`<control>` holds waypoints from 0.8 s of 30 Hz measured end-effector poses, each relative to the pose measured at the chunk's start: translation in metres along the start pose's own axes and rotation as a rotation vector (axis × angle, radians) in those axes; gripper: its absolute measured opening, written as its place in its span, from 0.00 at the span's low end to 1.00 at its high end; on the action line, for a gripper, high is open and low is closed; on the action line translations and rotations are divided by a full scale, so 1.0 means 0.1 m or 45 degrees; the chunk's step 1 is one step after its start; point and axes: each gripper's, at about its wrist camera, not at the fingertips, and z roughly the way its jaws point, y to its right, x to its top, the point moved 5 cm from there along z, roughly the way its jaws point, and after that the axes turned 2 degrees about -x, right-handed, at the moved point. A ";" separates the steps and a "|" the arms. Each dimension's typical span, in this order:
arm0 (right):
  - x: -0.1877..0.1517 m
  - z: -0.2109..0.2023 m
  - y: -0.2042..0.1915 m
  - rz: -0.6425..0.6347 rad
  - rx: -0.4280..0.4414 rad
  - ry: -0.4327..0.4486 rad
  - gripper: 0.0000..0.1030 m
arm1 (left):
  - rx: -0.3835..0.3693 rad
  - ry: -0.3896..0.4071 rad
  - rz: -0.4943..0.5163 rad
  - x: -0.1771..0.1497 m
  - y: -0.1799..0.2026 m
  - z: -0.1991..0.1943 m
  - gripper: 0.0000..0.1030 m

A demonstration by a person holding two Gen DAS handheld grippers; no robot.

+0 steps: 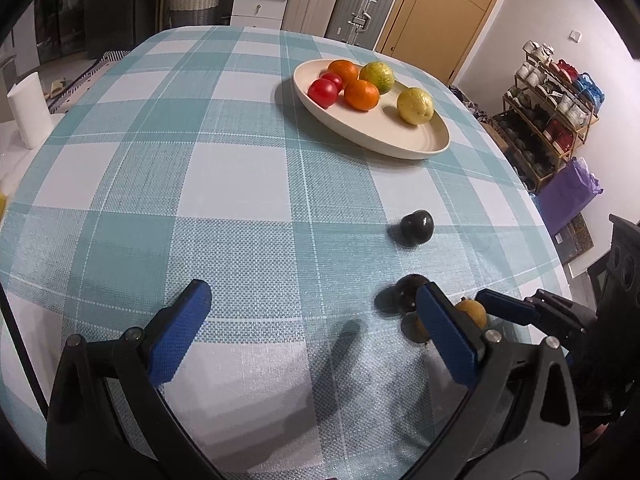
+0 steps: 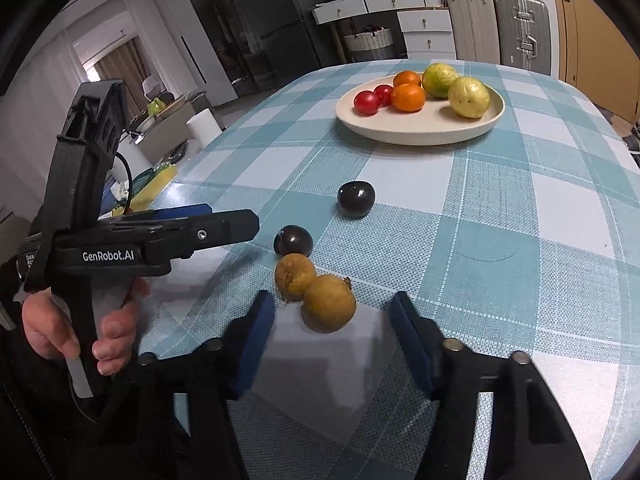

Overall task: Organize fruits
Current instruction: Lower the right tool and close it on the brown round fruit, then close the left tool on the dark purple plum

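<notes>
Fruit is sitting in two groups on the checked tablecloth [image 2: 500, 216]. In the right wrist view, reading left to right: the left gripper [image 2: 224, 220] is reaching in from the left edge, seen side-on, so that view does not settle its opening — its own camera is showing its blue pads wide apart over bare cloth, holding nothing. Just right of its tip, at centre frame, a dark plum [image 2: 293, 240] is touching a brown fruit [image 2: 295, 277], which in turn is touching a second, larger brown fruit [image 2: 329, 308]. That larger one is lying straight ahead of the right gripper [image 2: 332, 312], just beyond the gap between its spread, empty pads. Another dark plum [image 2: 356, 199] is resting apart, further up the frame. In the upper right the cream plate [image 2: 420, 132] is already holding two tomatoes, two oranges and two yellow-green fruits.

The right gripper is judged the nearer tool — the larger brown fruit is roundish, so no axis matters; a short push forward should bracket it, though the touching neighbour may get nudged
</notes>
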 end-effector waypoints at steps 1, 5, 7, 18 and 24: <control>0.00 0.01 0.01 -0.001 -0.009 0.000 0.44 | -0.009 -0.003 -0.002 0.00 0.00 0.01 0.99; 0.01 0.01 0.03 0.007 0.000 0.002 0.27 | -0.034 -0.010 -0.007 0.01 0.02 0.02 0.99; 0.00 -0.01 0.03 -0.001 -0.003 0.009 0.26 | -0.043 -0.011 0.000 0.02 0.04 0.03 0.99; 0.03 -0.18 0.20 0.075 0.024 0.084 0.26 | -0.092 -0.048 0.023 0.07 0.20 0.09 0.99; 0.06 -0.22 0.22 0.088 0.038 0.098 0.26 | -0.115 -0.115 0.028 0.07 0.30 0.20 0.98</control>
